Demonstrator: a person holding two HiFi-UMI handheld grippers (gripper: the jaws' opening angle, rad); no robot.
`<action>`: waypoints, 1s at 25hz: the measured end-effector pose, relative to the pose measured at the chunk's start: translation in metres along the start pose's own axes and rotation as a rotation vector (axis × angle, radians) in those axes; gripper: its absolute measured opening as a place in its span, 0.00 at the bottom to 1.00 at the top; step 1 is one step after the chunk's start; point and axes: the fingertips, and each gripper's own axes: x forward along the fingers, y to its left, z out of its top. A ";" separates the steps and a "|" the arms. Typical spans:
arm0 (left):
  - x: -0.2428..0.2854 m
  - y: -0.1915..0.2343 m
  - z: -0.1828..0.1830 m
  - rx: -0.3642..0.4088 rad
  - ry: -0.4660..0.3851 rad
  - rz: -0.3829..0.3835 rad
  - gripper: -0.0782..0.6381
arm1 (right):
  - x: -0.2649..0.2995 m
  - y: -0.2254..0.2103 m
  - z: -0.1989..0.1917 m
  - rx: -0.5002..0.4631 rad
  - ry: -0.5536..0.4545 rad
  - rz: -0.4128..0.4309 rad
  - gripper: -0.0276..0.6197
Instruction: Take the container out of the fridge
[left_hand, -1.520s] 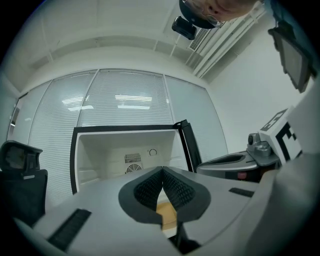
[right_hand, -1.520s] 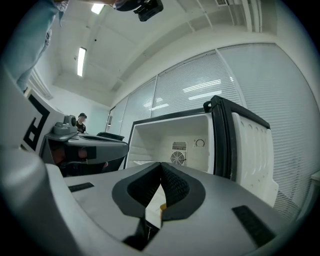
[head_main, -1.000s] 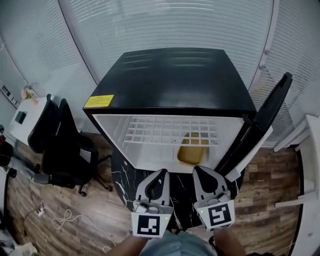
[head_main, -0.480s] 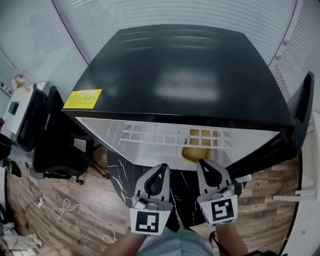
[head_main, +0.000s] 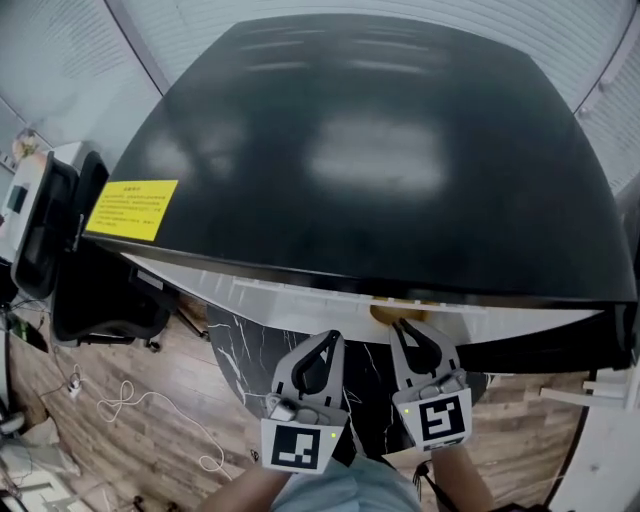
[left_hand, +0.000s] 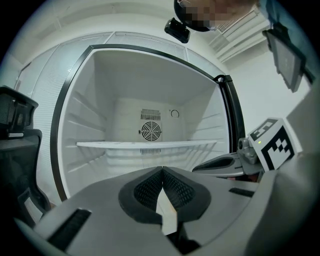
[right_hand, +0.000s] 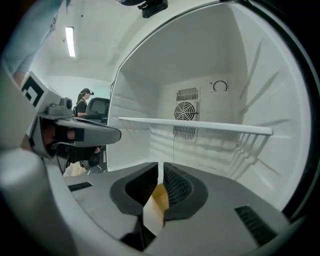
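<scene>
Overhead, the head view is almost filled by the glossy black top of the fridge, which carries a yellow rectangular warning sticker near its left corner. Below the top's front edge runs the white rim of the open cabinet, where a sliver of the tan plastic container peeks out just ahead of the right gripper. The left gripper hangs beside it. Under both lies a black desk veined with white, then a wood-plank floor with a loose white cable and a black office chair at the left. In the left gripper view, the white fridge interior shows one shelf and a round fan grille; the dark ribbed fingers are pressed together with nothing between them. In the right gripper view, the fingers stand a narrow slit apart, having just been opening, and clamp nothing. The tan container shows through the gap beyond them. At the left, past the fridge wall, a bright room holds a person and a ceiling light.
</scene>
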 end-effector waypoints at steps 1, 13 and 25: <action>0.001 0.001 -0.002 -0.002 0.007 -0.001 0.13 | 0.003 0.000 -0.004 0.001 0.012 0.006 0.12; 0.019 0.014 -0.023 -0.025 0.053 0.009 0.13 | 0.031 0.006 -0.055 -0.029 0.151 0.067 0.23; 0.025 0.018 -0.030 -0.030 0.064 0.007 0.13 | 0.037 0.013 -0.074 -0.167 0.233 0.078 0.23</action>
